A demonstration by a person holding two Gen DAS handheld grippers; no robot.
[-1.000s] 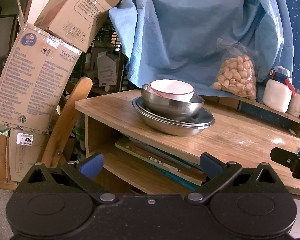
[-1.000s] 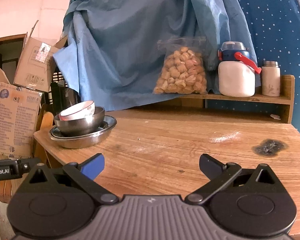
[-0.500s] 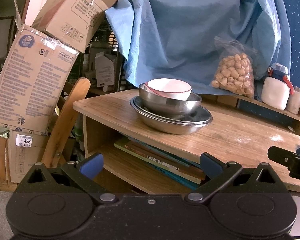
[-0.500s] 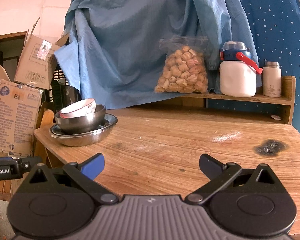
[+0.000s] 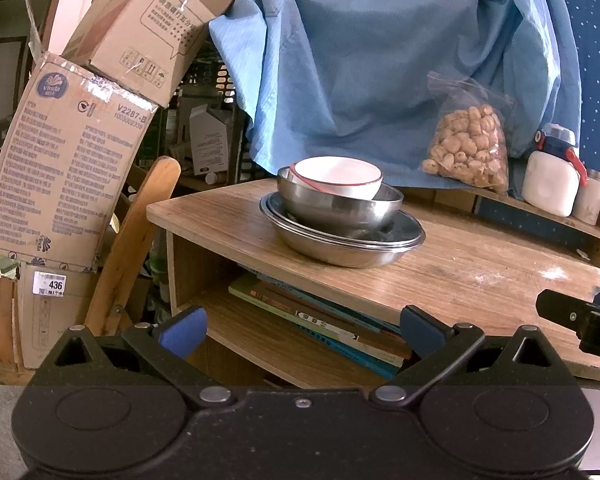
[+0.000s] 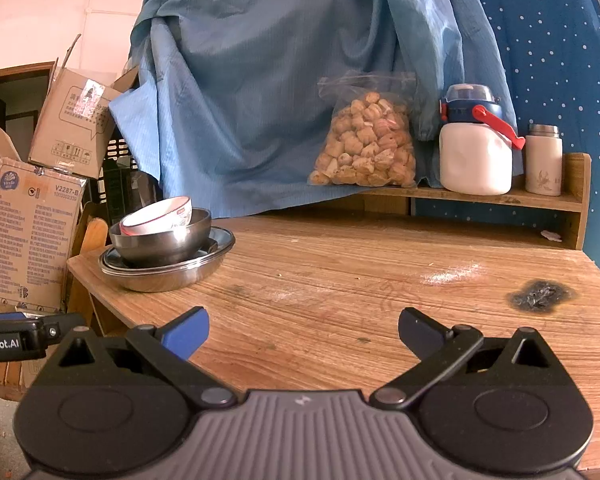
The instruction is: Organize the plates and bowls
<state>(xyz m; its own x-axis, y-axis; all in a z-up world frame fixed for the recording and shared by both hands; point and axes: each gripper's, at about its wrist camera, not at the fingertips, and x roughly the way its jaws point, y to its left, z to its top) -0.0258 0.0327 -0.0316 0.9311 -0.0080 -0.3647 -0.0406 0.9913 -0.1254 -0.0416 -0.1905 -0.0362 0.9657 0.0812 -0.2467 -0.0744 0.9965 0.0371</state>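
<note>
A white bowl with a red rim [image 5: 338,176] [image 6: 158,216] leans tilted inside a steel bowl [image 5: 340,208] [image 6: 164,242], which rests in nested shallow steel plates [image 5: 396,242] [image 6: 216,252] at the left end of the wooden table [image 6: 360,280]. My left gripper [image 5: 302,326] hovers open off the table's left front corner, well short of the stack, with nothing between its fingers. My right gripper [image 6: 304,330] is open and empty above the table's front middle, to the right of the stack.
Books [image 5: 320,320] lie on the shelf under the table. Cardboard boxes [image 5: 64,168] and a wooden chair [image 5: 140,232] stand to the left. A back ledge holds a bag of snacks [image 6: 366,144], a white jug [image 6: 476,152] and a flask [image 6: 544,160]. Blue cloth [image 6: 280,80] hangs behind.
Both grippers have eased back and shifted slightly, so the stack sits a little farther away in view. Both grippers stay open; the dishes have not moved.
</note>
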